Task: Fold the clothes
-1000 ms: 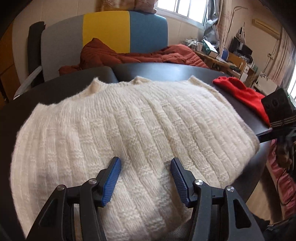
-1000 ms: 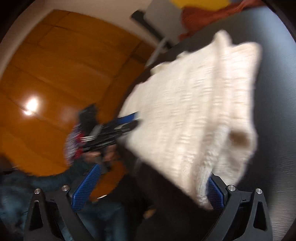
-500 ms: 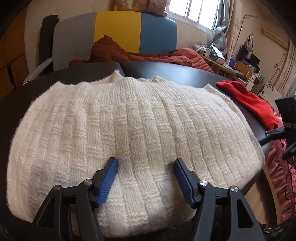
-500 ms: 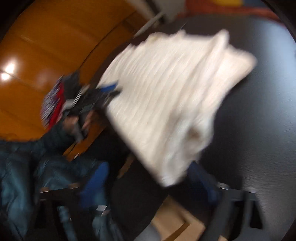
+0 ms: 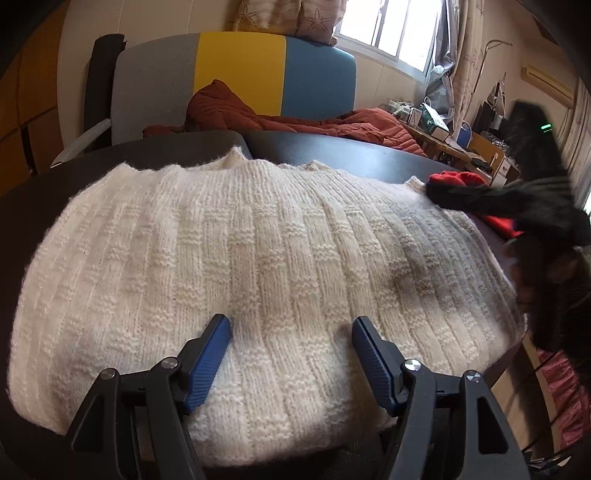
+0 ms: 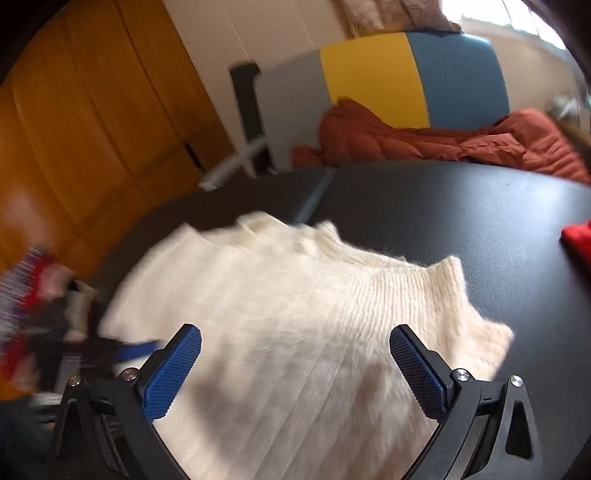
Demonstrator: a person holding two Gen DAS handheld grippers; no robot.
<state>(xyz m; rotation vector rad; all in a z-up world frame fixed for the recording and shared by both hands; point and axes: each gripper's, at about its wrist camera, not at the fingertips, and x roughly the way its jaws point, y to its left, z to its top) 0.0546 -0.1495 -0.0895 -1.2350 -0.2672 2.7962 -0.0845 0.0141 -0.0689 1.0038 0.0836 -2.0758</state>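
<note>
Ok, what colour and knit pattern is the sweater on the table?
Cream-white sweater, ribbed with a basket-weave block texture; clearest in the left wrist view.

blurred: right gripper (image 5: 439, 194), dark smear over red garment (image 5: 461, 179) | cut off: red garment at edge | blurred: cream sweater (image 6: 295, 332) knit, person's hand (image 6: 40, 332)

Grey-yellow-blue chair (image 5: 236, 77) behind black table (image 5: 332, 151); bright window (image 5: 388, 29).

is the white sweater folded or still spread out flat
Folded: the white sweater lies on the black table as a compact bundle, with stacked knit edges stepped along its far side.
</note>
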